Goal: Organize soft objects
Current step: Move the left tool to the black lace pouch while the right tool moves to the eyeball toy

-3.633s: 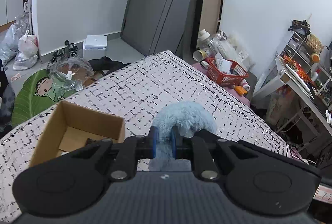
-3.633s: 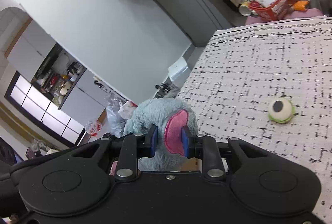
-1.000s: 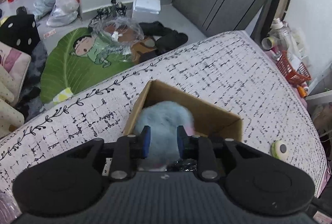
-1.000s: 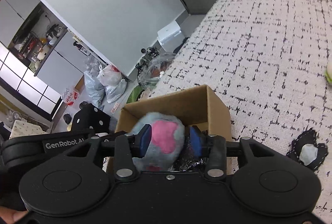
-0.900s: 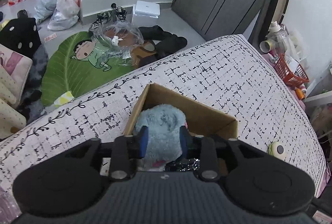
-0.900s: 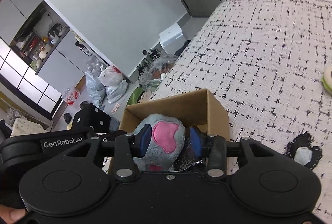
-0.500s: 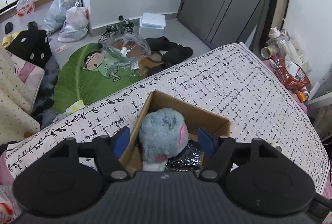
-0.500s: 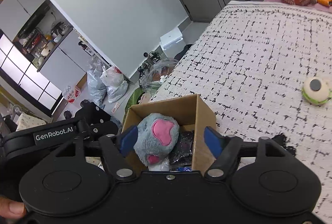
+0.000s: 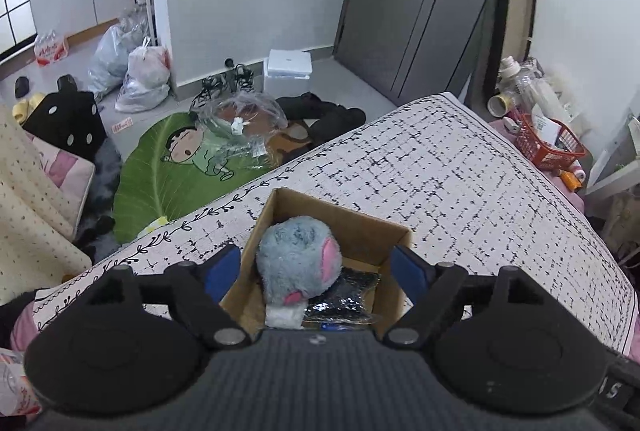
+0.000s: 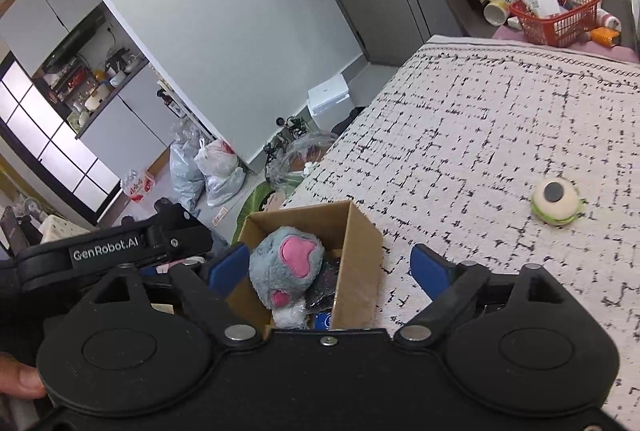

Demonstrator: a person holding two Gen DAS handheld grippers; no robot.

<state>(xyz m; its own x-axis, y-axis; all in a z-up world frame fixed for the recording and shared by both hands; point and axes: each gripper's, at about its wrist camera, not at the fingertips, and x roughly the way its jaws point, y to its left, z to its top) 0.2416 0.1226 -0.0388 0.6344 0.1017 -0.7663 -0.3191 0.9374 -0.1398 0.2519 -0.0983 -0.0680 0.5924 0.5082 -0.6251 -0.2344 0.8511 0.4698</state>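
Observation:
A fluffy blue-grey plush toy (image 9: 298,257) with pink patches lies in an open cardboard box (image 9: 362,227) on the patterned bed. It rests on a shiny black packet (image 9: 348,295). My left gripper (image 9: 316,269) hangs above the box, its blue-padded jaws still opening, clear of the toy on both sides. In the right wrist view the same plush toy (image 10: 286,265) sits in the box (image 10: 358,251), and my right gripper (image 10: 330,265) is also still opening, touching nothing. A round cream and green eyeball toy (image 10: 556,205) lies on the bed (image 10: 480,135) to the right.
The bed's edge runs close behind the box; below it lie a green cartoon mat (image 9: 172,167), plastic bags (image 9: 140,75) and a white box (image 9: 289,69). A red basket (image 10: 556,13) with bottles stands past the bed's far corner. A thumb (image 10: 18,381) shows at the lower left.
Both grippers let go of the plush toy, spread their jaws wide and drew up and back from the box. The toy now sits in the box on its own.

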